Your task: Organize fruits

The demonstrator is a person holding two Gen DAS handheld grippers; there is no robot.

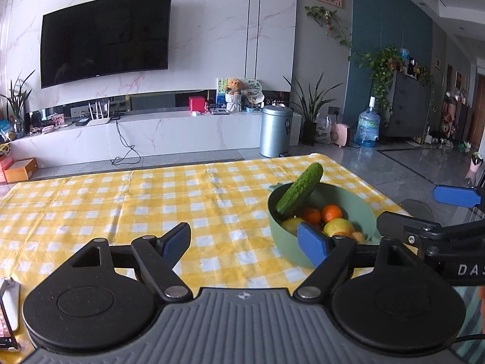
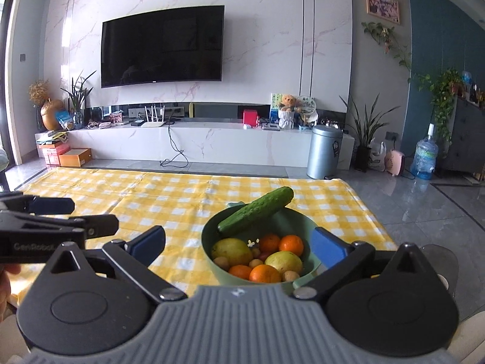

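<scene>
A green bowl [image 2: 307, 224] stands on the yellow checked tablecloth [image 2: 169, 200]. A cucumber [image 2: 256, 214] leans across its far rim. Inside lie oranges [image 2: 264, 273], yellow lemons [image 2: 232, 251] and small round fruits. My right gripper [image 2: 239, 242] is open, its blue pads either side of the bowl, empty. In the left wrist view the bowl [image 1: 362, 209] sits to the right with the cucumber [image 1: 300, 188] on it. My left gripper [image 1: 244, 239] is open and empty over the cloth, left of the bowl. The right gripper [image 1: 419, 209] shows at that view's right edge.
The table's far edge faces a TV wall and a low marble cabinet. A metal bin [image 2: 323, 152] and a water jug [image 2: 424, 157] stand on the floor beyond. A phone [image 1: 6, 324] lies at the table's near left. The left gripper [image 2: 66, 215] shows at left.
</scene>
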